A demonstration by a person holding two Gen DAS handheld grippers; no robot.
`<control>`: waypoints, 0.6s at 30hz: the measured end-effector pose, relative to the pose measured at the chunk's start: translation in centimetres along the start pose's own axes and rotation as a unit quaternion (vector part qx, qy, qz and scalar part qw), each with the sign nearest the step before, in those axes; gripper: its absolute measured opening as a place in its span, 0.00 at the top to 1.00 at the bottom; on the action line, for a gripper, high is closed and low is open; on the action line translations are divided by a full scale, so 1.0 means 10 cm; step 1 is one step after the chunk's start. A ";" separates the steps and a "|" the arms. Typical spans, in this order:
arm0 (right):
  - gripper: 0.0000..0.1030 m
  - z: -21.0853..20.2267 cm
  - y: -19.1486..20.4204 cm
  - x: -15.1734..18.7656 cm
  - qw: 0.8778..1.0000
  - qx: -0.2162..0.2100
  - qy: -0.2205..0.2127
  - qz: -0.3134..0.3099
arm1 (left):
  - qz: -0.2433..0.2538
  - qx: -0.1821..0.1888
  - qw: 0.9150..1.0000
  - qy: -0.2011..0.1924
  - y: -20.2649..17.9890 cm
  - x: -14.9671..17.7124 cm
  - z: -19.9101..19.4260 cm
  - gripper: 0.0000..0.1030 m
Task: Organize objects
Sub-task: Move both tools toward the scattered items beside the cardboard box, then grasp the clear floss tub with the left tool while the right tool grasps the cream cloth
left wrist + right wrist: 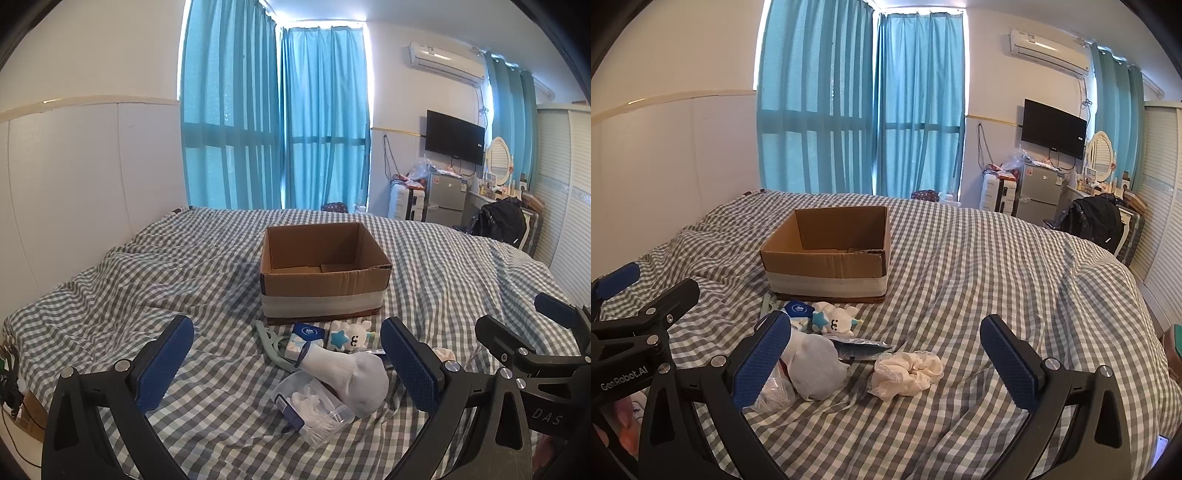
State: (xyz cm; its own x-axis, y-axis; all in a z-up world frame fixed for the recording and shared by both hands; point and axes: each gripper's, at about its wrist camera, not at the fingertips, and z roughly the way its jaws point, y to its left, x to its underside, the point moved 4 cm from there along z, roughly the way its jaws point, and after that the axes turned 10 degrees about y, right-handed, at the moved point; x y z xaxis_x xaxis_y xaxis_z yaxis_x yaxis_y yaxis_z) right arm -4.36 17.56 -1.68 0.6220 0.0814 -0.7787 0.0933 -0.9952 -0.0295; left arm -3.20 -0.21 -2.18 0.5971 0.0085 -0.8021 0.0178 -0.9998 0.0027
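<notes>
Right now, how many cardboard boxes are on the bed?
1. The cardboard box stands open on the checked bedcover, just behind the pile of small things. Another could be hidden outside the views.

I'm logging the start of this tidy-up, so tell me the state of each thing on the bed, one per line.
cardboard box: open, looks empty
white sock: loose on the bed
floss pick container: closed, on its side
cream scrunchie: crumpled, apart from the pile
plush toy: lying by the box
left gripper: open
right gripper: open
</notes>
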 end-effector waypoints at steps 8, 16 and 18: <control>0.00 -0.03 -0.02 -0.01 1.000 -0.003 -0.003 0.002 | -0.001 -0.002 1.000 0.008 0.04 0.03 0.05 0.00; 0.00 0.33 -0.14 0.14 0.999 -0.006 0.049 0.009 | 0.015 -0.021 0.993 0.112 0.03 0.44 0.68 0.00; 0.00 0.51 -0.17 0.24 0.997 -0.004 0.076 0.009 | 0.013 -0.019 0.990 0.139 0.03 0.56 0.84 0.00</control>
State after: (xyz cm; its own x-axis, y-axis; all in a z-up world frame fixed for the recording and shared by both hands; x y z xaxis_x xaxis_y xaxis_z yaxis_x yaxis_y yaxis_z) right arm -6.99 19.18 -6.70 0.7346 0.0721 -0.6747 0.0875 -0.9961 -0.0113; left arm -6.62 -0.57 -11.72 0.7951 -0.0075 -0.6064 0.0263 -0.9986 0.0468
